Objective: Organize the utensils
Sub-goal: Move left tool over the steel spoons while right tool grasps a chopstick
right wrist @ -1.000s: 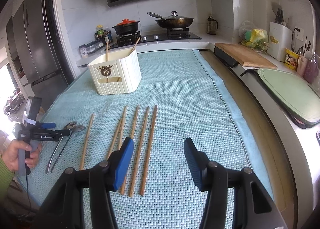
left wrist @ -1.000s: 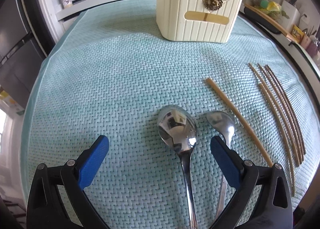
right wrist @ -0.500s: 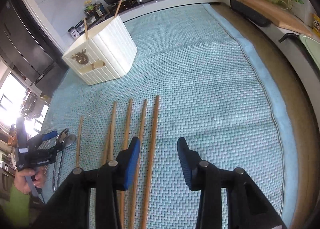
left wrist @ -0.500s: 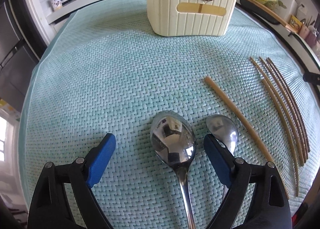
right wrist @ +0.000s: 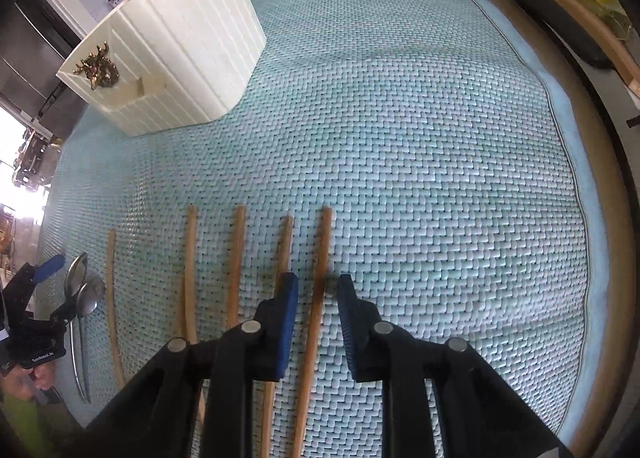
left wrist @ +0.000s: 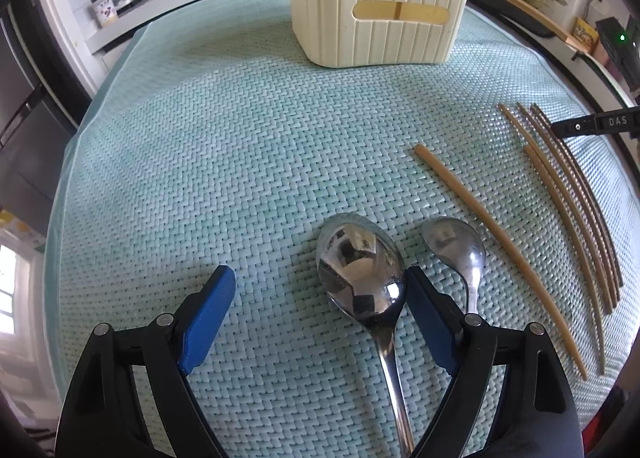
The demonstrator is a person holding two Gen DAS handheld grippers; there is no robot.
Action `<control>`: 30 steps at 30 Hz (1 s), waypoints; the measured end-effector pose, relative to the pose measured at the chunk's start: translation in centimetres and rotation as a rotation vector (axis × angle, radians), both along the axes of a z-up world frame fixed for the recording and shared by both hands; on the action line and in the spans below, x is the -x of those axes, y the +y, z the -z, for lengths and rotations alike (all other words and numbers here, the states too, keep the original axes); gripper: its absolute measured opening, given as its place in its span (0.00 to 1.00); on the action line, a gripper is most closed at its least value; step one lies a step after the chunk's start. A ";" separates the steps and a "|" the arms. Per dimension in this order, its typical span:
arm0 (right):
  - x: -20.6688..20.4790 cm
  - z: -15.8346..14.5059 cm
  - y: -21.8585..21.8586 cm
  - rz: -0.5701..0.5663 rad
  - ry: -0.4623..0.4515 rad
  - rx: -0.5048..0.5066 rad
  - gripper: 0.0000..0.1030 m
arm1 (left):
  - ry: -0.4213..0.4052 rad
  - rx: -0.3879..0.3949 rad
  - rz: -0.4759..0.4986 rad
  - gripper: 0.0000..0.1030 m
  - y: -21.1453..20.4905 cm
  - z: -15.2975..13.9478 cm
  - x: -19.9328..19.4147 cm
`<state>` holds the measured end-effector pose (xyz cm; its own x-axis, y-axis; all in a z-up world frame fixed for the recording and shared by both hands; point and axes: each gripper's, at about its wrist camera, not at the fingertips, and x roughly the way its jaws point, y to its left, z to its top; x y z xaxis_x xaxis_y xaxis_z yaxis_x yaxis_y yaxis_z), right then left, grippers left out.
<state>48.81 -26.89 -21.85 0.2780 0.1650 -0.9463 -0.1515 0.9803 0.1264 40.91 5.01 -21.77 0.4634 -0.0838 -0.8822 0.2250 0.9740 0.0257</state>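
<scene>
Two steel spoons lie side by side on the teal woven mat (left wrist: 240,162): a large spoon (left wrist: 360,270) and a small spoon (left wrist: 456,250). My left gripper (left wrist: 320,294) is open low over the mat, its jaws straddling the large spoon's neck. Several wooden chopsticks (right wrist: 236,258) lie in a row. My right gripper (right wrist: 318,294) is open, jaws either side of the rightmost chopstick (right wrist: 318,290). The cream utensil holder (left wrist: 380,2) stands at the back; it also shows in the right wrist view (right wrist: 172,50).
One chopstick (left wrist: 492,238) lies apart, right of the small spoon. The counter edge (right wrist: 600,138) runs past the mat on the right. A stove with pots and jars stands behind the holder.
Both grippers have dropped closer to the mat. The left has slid forward around the large spoon. The right has narrowed and moved over the rightmost chopstick.
</scene>
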 end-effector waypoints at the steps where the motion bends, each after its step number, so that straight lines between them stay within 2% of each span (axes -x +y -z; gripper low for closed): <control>1: 0.1 0.0 0.3 -0.010 -0.002 0.019 0.19 | 0.003 0.003 0.000 0.84 0.1 0.0 0.0; 2: 0.2 0.2 0.9 -0.019 -0.008 0.043 0.14 | 0.006 0.007 -0.001 0.84 0.1 0.0 0.1; 4: 0.4 0.3 1.4 -0.029 -0.012 0.067 0.10 | 0.011 0.013 0.000 0.83 0.3 -0.1 0.0; 8: 1.0 0.0 0.5 -0.026 0.001 0.072 0.08 | 0.015 0.004 0.010 0.81 0.0 -0.1 -0.3; 15: 1.5 -0.4 -0.3 -0.030 0.033 0.085 0.09 | 0.031 -0.043 0.047 0.68 -1.6 -0.3 -0.5; 17: 0.8 -0.6 -0.4 -0.022 0.044 0.083 0.10 | 0.039 -0.044 0.058 0.63 -1.9 -0.4 -0.5; 22: -1.0 -0.3 0.1 -0.029 0.053 0.097 0.10 | 0.056 -0.024 0.081 0.43 -2.3 -0.4 -0.7; 26: -0.9 -0.4 1.0 -0.049 0.027 0.115 0.08 | 0.058 0.003 0.074 0.43 -2.0 -0.5 -0.8; 30: 0.1 -1.2 0.2 -0.018 -0.017 0.056 0.06 | 0.047 0.030 0.054 0.41 -1.2 -1.0 -0.8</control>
